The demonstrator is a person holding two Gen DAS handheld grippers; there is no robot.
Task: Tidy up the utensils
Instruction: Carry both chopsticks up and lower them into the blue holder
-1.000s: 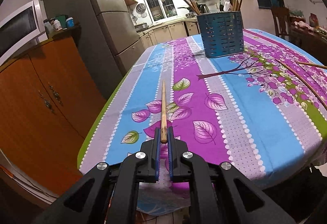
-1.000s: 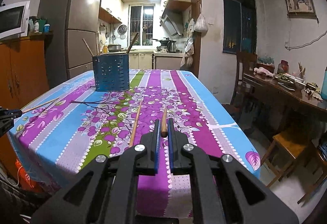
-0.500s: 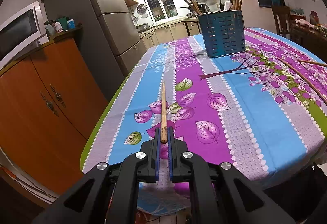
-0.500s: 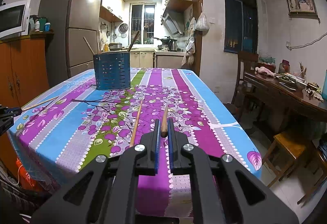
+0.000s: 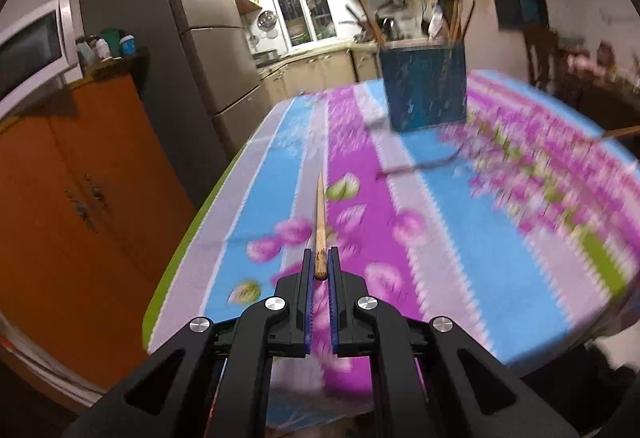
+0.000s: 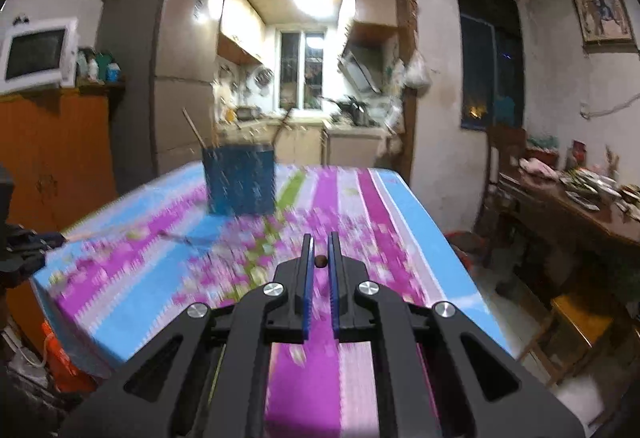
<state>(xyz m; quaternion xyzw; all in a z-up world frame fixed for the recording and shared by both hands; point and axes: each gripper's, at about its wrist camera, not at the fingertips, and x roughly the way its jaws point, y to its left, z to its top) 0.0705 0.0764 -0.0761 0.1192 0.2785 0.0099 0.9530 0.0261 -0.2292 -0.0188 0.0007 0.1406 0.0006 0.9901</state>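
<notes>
My left gripper [image 5: 320, 264] is shut on the thick end of a wooden chopstick [image 5: 320, 222] that points forward above the flowered tablecloth [image 5: 440, 238]. My right gripper [image 6: 320, 258] is shut on another chopstick [image 6: 320, 260], seen end-on as a small brown dot between the fingers. The blue slotted utensil holder [image 5: 424, 86] stands at the far end of the table with several wooden utensils in it; it also shows in the right wrist view [image 6: 239, 180]. Both views are blurred by motion.
An orange cabinet [image 5: 72, 174] with a microwave [image 5: 32, 50] and a grey fridge [image 5: 208, 30] stand left of the table. A side table with dishes [image 6: 580, 198] and wooden chairs [image 6: 576, 318] stand to the right. The left gripper shows at the table's left edge [image 6: 24, 246].
Both grippers have lifted and tilted with their chopsticks. The right chopstick now points straight away from the camera. The loose chopstick beside it is lost in blur.
</notes>
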